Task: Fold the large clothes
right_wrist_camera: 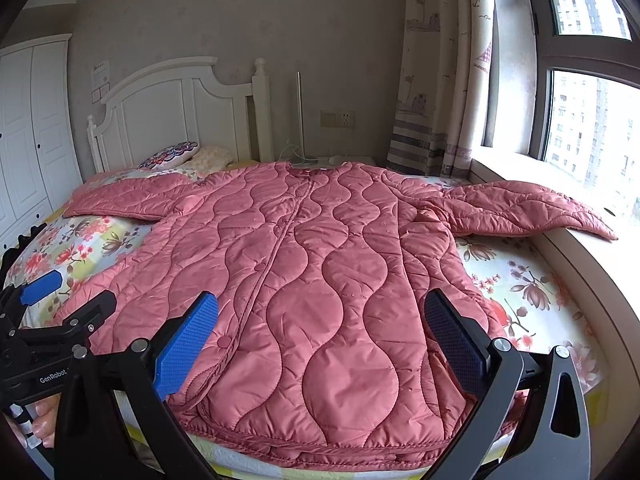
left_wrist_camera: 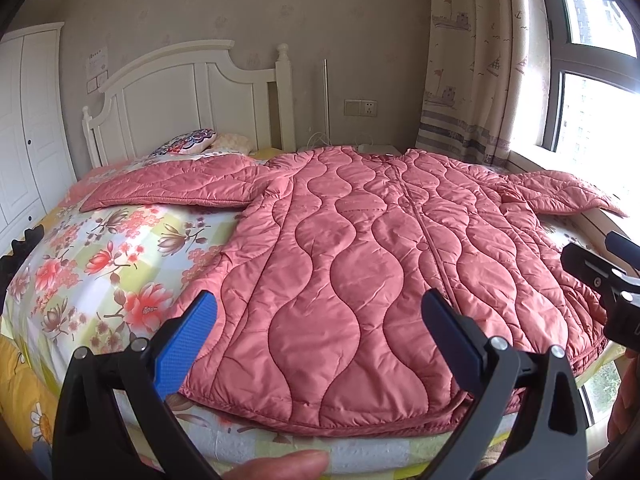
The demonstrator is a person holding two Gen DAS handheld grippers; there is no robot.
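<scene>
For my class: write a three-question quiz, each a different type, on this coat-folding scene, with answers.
1. True or false: the pink quilted coat lies spread flat on the bed, sleeves out.
2. Multiple choice: the right sleeve reaches onto A) the pillow B) the window sill C) the floor.
3. Fill in: the left gripper and the right gripper are both ____.

Key: 1 true; 2 B; 3 open, holding nothing.
</scene>
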